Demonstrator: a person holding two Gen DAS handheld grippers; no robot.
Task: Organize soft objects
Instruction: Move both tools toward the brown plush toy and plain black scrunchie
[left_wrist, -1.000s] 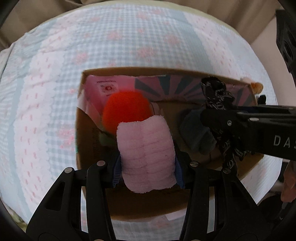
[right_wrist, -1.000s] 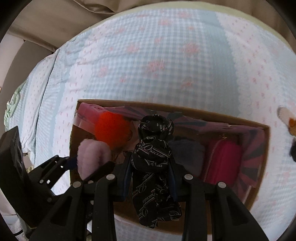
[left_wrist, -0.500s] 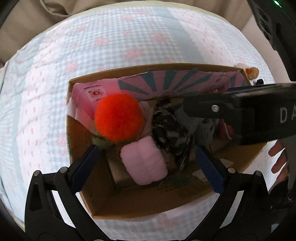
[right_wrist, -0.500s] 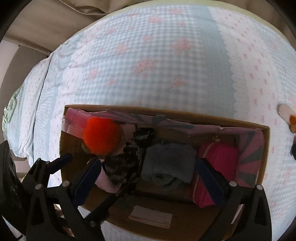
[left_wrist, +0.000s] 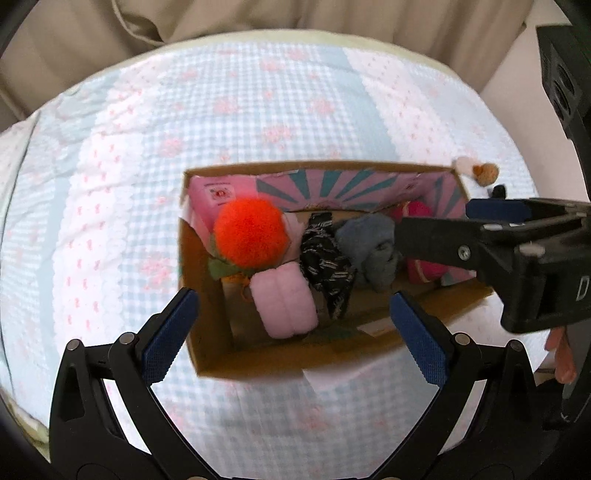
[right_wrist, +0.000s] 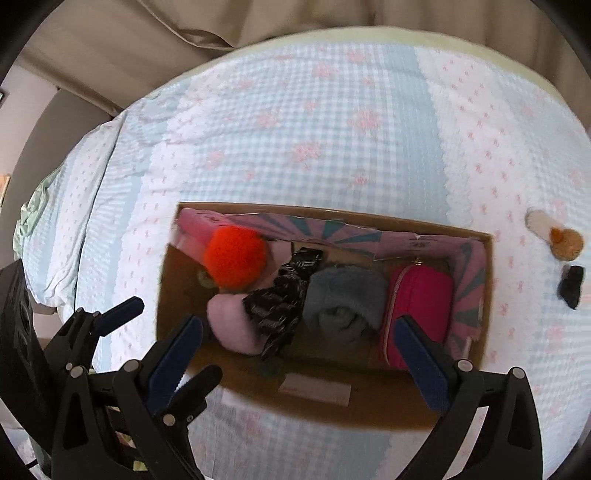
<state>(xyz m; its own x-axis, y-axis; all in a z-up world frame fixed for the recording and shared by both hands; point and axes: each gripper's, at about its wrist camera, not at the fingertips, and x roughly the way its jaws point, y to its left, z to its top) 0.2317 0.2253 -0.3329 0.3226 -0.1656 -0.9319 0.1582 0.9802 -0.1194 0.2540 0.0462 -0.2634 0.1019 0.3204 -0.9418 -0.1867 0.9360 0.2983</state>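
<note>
Both grippers spread wide, empty: left gripper (left_wrist: 293, 325), right gripper (right_wrist: 297, 349). Cardboard box (right_wrist: 369, 406) on bed (right_wrist: 332, 129) holds orange pompom (right_wrist: 235, 256), pink roll (left_wrist: 284, 304), black scarf (right_wrist: 280, 299), grey sock (right_wrist: 345, 295), magenta pouch (right_wrist: 421, 295).

Both wrist cameras look steeply down from above the bed, near its front edge, each framing its own spread fingers along the bottom. Both share the cardboard box (left_wrist: 207, 354) (right_wrist: 369, 410) at mid-frame. The left view catches the right gripper (left_wrist: 436, 229) at its right edge; the right view catches the left gripper (right_wrist: 166, 336) at lower left.
</note>
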